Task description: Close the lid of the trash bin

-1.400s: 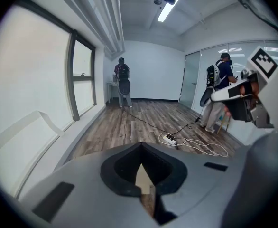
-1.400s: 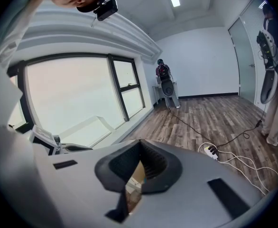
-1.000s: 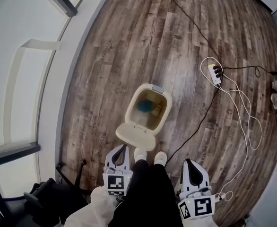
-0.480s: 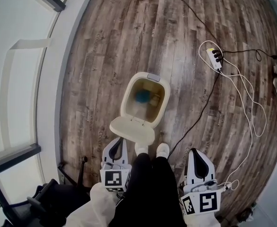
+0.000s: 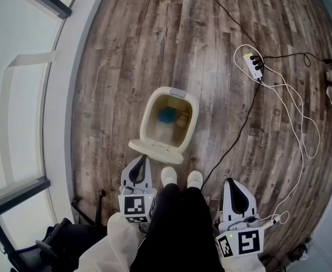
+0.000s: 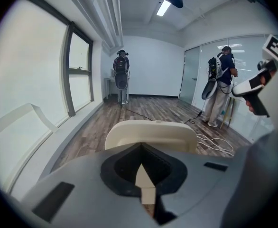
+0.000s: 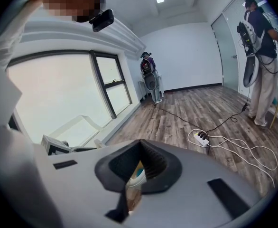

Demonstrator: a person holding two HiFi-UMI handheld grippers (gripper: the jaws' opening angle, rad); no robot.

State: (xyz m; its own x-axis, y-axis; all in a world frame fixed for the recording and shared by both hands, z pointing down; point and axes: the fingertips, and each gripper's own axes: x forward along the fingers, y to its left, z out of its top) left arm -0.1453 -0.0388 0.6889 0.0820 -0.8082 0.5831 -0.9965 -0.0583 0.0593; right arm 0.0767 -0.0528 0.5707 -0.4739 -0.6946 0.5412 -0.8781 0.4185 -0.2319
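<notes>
The cream trash bin (image 5: pixel 149 109) stands open on the wood floor, with a blue item (image 5: pixel 166 115) inside. Its lid (image 5: pixel 156 150) is tipped back toward my feet and shows almost edge-on. My left gripper (image 5: pixel 140 160) hangs just short of the lid's near left corner, shut and holding nothing. In the left gripper view the lid (image 6: pixel 151 133) rises right behind the closed jaw tips of the left gripper (image 6: pixel 141 148). My right gripper (image 5: pixel 230 183) is shut and holds nothing, lower right of the bin and apart from it. In the right gripper view only a sliver of the bin shows through the right gripper (image 7: pixel 140 144).
A white power strip (image 5: pixel 251 61) with looping white and black cables lies on the floor right of the bin. My white shoes (image 5: pixel 180 177) stand just behind the lid. A window wall runs along the left, a black chair (image 5: pixel 52 242) sits bottom left, and people stand at the room's far end.
The bin has drawn nearer to my feet in the head view. The lid now looks thinner and more edge-on. My left gripper has moved forward toward the lid.
</notes>
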